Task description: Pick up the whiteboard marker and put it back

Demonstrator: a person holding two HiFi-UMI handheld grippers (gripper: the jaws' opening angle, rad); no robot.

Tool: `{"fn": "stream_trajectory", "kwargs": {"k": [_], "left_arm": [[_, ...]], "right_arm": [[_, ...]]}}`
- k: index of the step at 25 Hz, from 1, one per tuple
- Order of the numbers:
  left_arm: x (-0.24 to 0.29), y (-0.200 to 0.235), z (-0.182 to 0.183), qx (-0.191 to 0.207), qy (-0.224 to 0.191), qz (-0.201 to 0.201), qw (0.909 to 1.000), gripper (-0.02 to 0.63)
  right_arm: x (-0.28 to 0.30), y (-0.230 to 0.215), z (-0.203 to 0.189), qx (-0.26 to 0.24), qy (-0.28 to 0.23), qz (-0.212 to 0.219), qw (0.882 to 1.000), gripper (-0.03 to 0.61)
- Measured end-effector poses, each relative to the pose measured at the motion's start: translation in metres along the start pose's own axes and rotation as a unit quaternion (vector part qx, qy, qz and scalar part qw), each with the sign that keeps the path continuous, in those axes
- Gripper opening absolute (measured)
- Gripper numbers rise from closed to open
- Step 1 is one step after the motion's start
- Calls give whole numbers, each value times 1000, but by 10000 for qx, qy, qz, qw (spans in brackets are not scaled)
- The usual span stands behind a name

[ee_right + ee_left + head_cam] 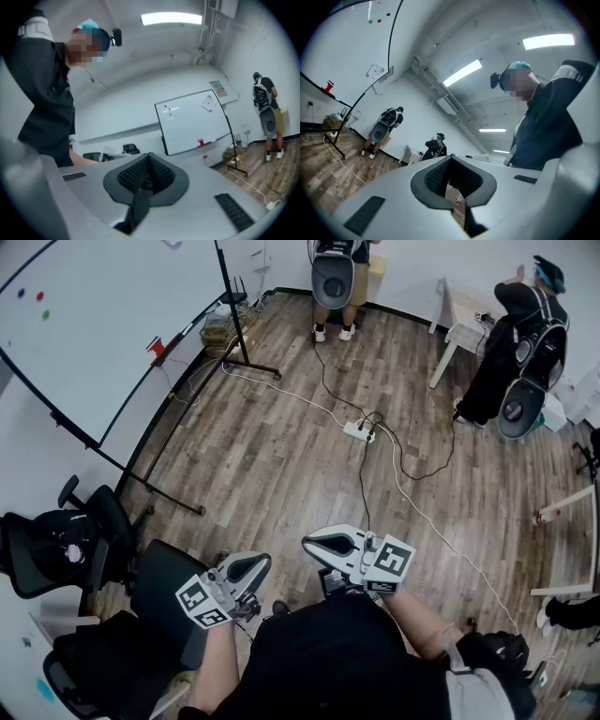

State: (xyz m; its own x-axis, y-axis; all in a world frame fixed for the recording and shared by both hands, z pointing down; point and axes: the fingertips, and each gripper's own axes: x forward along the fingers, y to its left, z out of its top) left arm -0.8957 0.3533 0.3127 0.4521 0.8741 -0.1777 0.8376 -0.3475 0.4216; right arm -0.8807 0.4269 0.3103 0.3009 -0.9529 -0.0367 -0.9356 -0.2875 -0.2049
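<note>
Far left, head view: a whiteboard [94, 324] on a black stand is leaning across the upper corner, with small coloured magnets [40, 296] sticking to it. A red object [157, 345] is sitting on its tray [197, 319]. A thin item is lying on the tray just right of the red object, too small to tell whether it is the whiteboard marker; the marker is not showing anywhere nearer. Below, a black office chair [66, 549] is standing on the wood floor [281, 456].

The left gripper [251, 565] is being held low, close to the person's body and well apart from the board. Its own view is showing the jaws pressed together with nothing between them [451, 161].

The right gripper [323, 543] is hanging just beside it, likewise with jaws together and empty [149, 159]. Its view is looking at the whiteboard across the room.

Further right, a white power strip [359, 431] is lying on the floor with cables trailing from it. One person [336, 277] is standing at the far wall. Another [516, 343] is standing beside a white table [459, 315].
</note>
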Motion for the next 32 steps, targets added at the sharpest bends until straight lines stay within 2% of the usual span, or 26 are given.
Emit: {"fn": "stream_trajectory", "kwargs": {"k": [4, 8, 11, 13, 22, 27, 32], "left_arm": [[4, -4, 2, 366, 221, 178, 9989, 11], [15, -13, -7, 297, 260, 296, 9988, 11], [30, -21, -8, 560, 340, 299, 9974, 11], [38, -20, -13, 688, 455, 437, 9956, 11], [62, -14, -20, 558, 234, 876, 9943, 11], [66, 10, -34, 319, 475, 911, 9942, 11], [69, 73, -20, 331, 427, 843, 9950, 11]], "right_arm": [[-5, 15, 5, -405, 97, -25, 9991, 18], [-29, 5, -2, -64, 136, -336, 9993, 18], [-47, -1, 4, -40, 56, -461, 9989, 18], [-59, -12, 1, -23, 75, -544, 9985, 20], [-108, -52, -19, 173, 199, -430, 9987, 20], [-107, -85, -28, 333, 132, -539, 9979, 20], [-57, -127, -29, 166, 310, -498, 9981, 20]]}}
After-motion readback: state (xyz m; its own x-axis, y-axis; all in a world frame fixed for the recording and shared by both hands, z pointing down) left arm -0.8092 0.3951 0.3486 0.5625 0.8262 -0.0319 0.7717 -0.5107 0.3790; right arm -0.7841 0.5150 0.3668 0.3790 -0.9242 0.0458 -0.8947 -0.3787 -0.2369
